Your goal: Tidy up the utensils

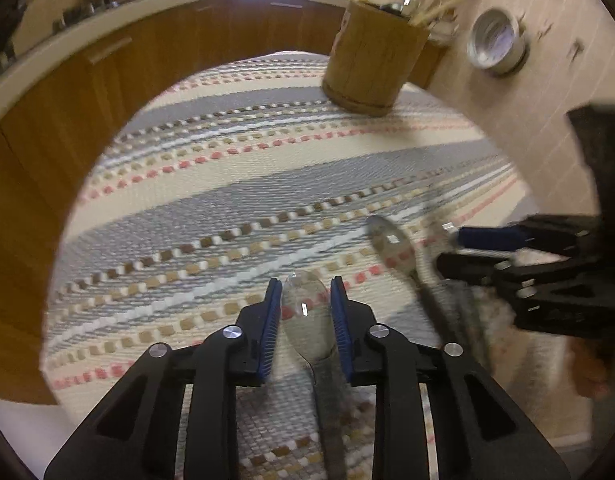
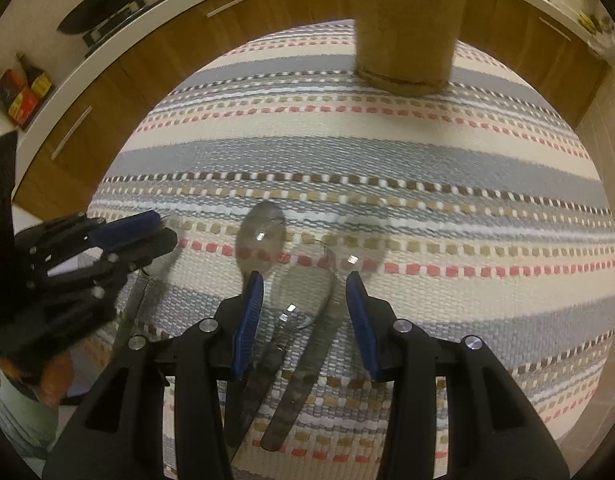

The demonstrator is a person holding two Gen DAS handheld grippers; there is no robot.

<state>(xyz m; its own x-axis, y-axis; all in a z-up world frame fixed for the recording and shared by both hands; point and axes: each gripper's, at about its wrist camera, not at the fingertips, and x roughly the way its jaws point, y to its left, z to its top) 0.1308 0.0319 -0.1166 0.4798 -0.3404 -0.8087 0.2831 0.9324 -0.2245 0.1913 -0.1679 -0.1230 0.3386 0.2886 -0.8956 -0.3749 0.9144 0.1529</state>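
In the left wrist view a steel spoon (image 1: 305, 312) lies bowl forward on the striped woven mat (image 1: 227, 200). My left gripper (image 1: 306, 280) is shut on it, blue pads against both sides of the bowl. The right wrist view shows that gripper (image 2: 163, 232) at the left. My right gripper (image 2: 306, 276) stands open over spoons on the mat: one bowl (image 2: 261, 236) ahead of its left pad, another (image 2: 307, 284) between the pads without touching them. From the left wrist view it (image 1: 443, 246) is at the right, beside a spoon (image 1: 391, 244). The wooden utensil holder (image 1: 371, 60) (image 2: 407, 20) stands at the mat's far edge.
Sticks and utensils poke out of the holder. A metal pot (image 1: 497, 40) sits to its right by the tiled wall. Wooden cabinets (image 2: 107, 100) under a white counter curve behind the mat (image 2: 427, 152). A hand (image 2: 55, 376) holds the left gripper.
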